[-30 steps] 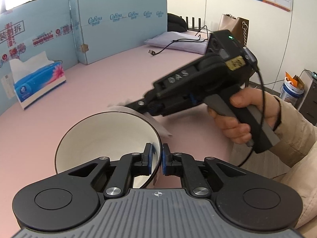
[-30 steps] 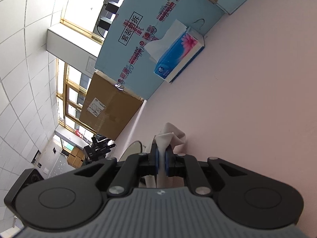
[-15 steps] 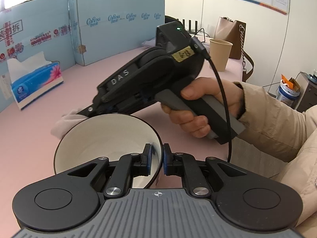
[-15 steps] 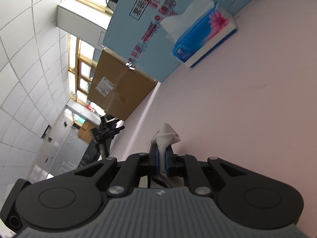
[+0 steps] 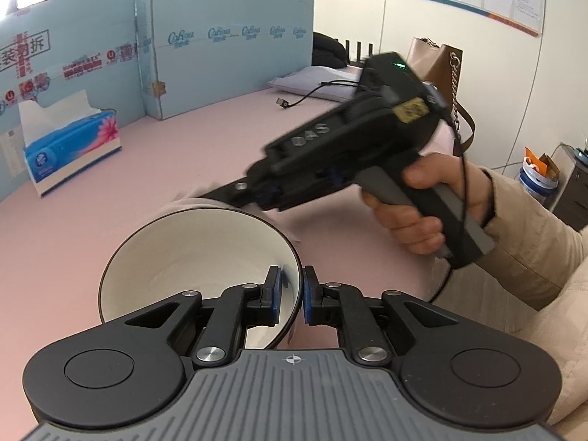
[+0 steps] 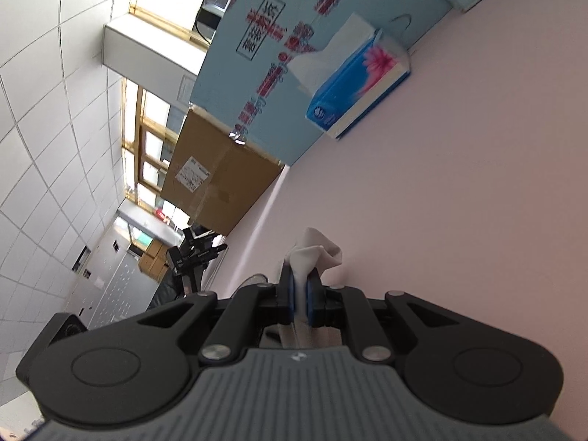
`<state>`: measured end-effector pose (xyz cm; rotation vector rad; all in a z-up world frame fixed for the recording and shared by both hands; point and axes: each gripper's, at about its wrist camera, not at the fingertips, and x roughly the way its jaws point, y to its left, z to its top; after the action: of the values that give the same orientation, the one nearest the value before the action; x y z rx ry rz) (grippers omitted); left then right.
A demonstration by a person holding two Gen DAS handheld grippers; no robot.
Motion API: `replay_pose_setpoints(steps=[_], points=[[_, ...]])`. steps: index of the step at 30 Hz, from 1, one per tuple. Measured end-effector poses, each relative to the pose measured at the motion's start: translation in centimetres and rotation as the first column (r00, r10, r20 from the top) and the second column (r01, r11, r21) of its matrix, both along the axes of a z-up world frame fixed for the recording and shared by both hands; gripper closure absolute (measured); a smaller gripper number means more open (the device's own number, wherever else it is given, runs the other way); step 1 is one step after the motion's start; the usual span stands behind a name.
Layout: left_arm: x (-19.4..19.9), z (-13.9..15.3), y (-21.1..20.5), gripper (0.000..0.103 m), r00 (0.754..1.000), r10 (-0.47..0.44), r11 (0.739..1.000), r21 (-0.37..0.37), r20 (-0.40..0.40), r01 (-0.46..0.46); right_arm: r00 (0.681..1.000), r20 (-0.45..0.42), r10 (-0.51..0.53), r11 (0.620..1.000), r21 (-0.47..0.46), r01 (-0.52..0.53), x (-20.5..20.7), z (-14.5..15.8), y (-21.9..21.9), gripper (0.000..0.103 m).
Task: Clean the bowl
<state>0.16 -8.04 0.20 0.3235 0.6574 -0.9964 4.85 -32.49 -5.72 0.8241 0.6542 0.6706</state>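
- White inside and dark along its rim, the bowl [image 5: 191, 257] was tipped on its side above the pink table [image 5: 205, 136], its opening turned toward the left wrist camera
- The left gripper [image 5: 291, 296] was clamped on the bowl's near wall, one blue pad inside the bowl and the other outside
- The right gripper [image 6: 302, 299] was closed tight on a crumpled white tissue [image 6: 312, 253], which stuck out past its blue pads
- In the left wrist view the right gripper's black body [image 5: 349, 147], blurred, reached over the far rim of the bowl; raised letters on its side read "DAS", with a yellowish label and a green light further back
- The person's right hand [image 5: 422, 205] gripped its grey handle, the sleeve beige
- A blue tissue box [image 5: 71, 149] with a pink flower print stood on the table well apart from the bowl, a white sheet sticking up from its top
- Behind it stood pale blue cartons [image 5: 228, 58] with a repeated "CoRou" logo and red Chinese print too small to read, plus large characters in a black frame
- A brown cardboard box [image 6: 220, 183] with a white label showed in the right wrist view; its text was unreadable
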Motion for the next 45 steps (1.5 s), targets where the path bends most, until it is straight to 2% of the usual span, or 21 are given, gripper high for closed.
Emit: replay_pose_setpoints(steps=[12,22,26,33,38,45], points=[[-0.2,-0.1,0.1,0.087,0.999,0.036,0.999,-0.013,-0.007,-0.036,0.998,-0.004,-0.061,0.998,0.008,0.061,-4.3,-0.7,-0.3,0.092],[-0.4,0.1,-0.5,0.084,0.997,0.079,0.997,0.008,0.024,-0.079,1.000,0.021,-0.022,0.999,0.026,0.022,-5.6,-0.1,0.4,0.092],[-0.4,0.4,-1.0,0.083,0.995,0.091,0.996,0.012,0.039,-0.091,0.999,0.038,-0.025,0.997,0.071,0.023,-5.6,-0.1,-0.3,0.092],[0.4,0.6,-2.3,0.080,0.989,0.147,0.989,0.028,0.032,-0.147,0.993,0.047,-0.113,0.989,0.099,0.107,-5.7,0.1,-2.9,0.092],[0.5,0.7,-2.9,0.082,0.985,0.166,0.984,0.050,0.038,-0.168,0.989,0.064,-0.133,0.988,0.085,0.128,-5.8,0.4,-3.4,0.092],[-0.2,0.9,-1.5,0.093,0.995,0.093,0.993,0.073,0.029,-0.095,0.992,0.036,-0.122,0.986,0.122,0.116,-5.5,-0.6,-2.8,0.092]])
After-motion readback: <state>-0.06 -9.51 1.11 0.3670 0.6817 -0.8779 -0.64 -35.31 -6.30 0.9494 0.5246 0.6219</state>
